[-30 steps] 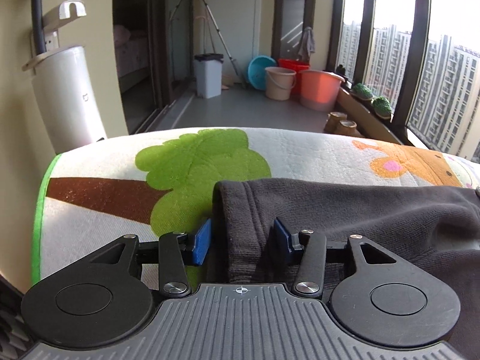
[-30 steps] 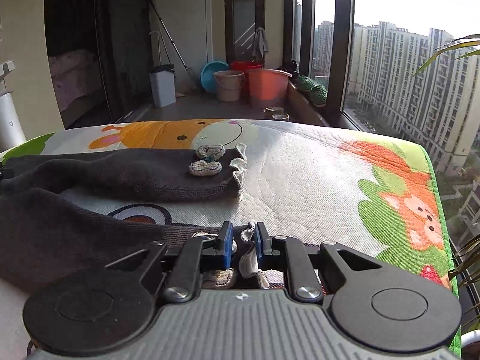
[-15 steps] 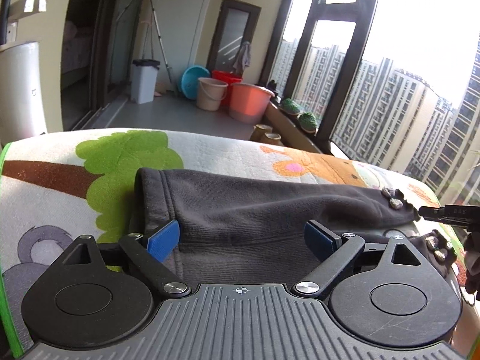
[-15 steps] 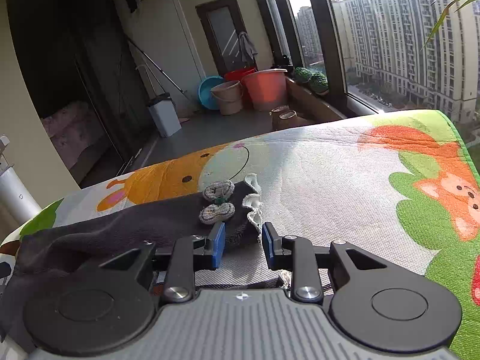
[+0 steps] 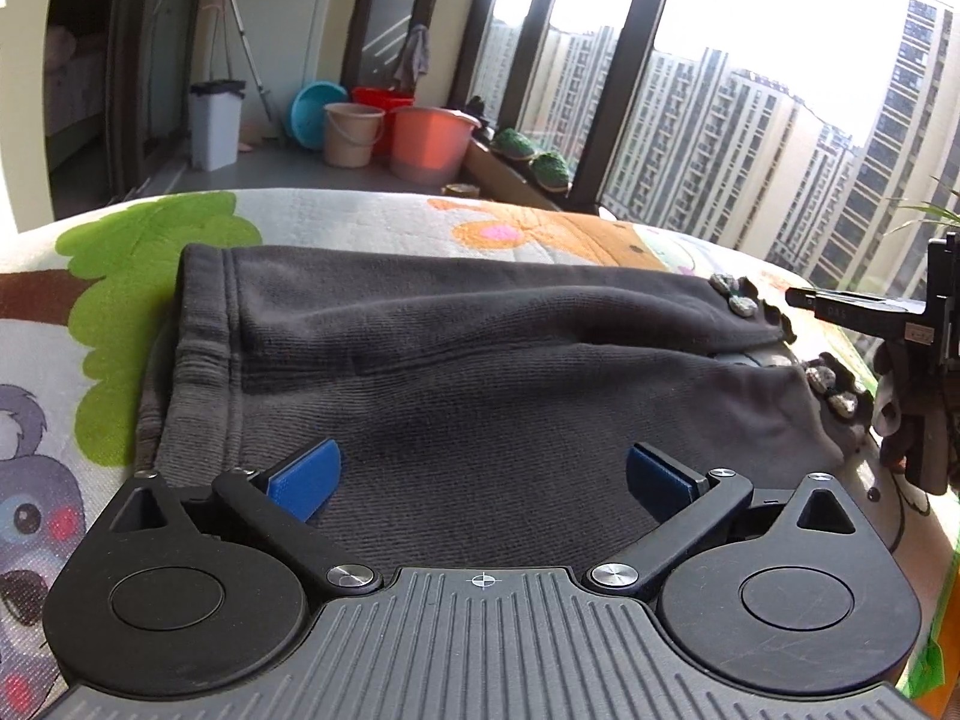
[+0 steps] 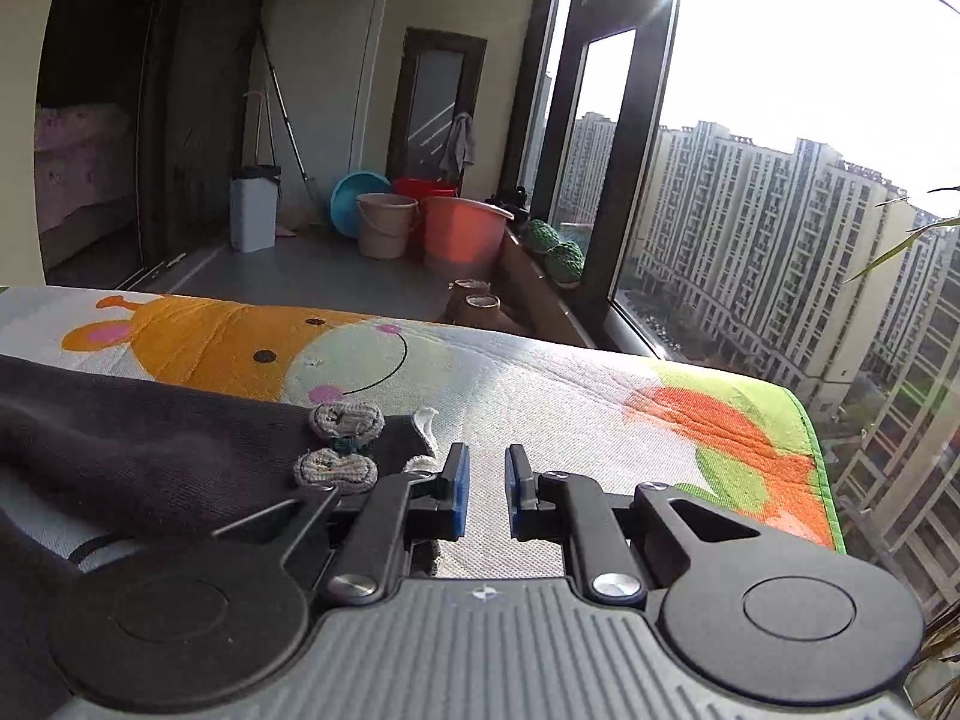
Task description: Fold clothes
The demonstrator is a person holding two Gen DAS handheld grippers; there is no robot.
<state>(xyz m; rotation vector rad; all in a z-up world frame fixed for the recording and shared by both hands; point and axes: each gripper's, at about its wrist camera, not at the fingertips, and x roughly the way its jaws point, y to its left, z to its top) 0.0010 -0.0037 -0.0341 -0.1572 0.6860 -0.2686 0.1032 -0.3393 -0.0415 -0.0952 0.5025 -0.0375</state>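
The dark grey trousers [image 5: 480,372] lie spread on the cartoon-printed mat [image 5: 360,216], the two legs side by side and running from the ribbed waistband [image 5: 204,348] on our left to the cuffs on our right. Each cuff carries small knitted bows [image 6: 345,441] and a pale frill. The fabric reads as a thick, soft knit: we judge it light, limp and not slippery, so it will drape and sag wherever it is unsupported, and a single pinch will drag a fold along with it instead of lifting a flat panel.

Our left gripper [image 5: 480,474] hangs over the near leg close to the waistband, its blue pads [image 5: 306,477] spread wide with nothing between them. Our right gripper [image 6: 483,492] sits just beside the far cuff, jaws parted by a narrow gap over bare mat, gripping nothing; the cuff edge lies just to the left of its left pad.

For a clean fold we would pinch the doubled waistband edge with the left and both cuff hems together with the right, since these seamed edges are the firmest parts. The bows are best avoided, as they could snag in the pads.

Beyond the mat stand buckets [image 5: 429,144] and a white bin [image 5: 215,123] by the tall windows.
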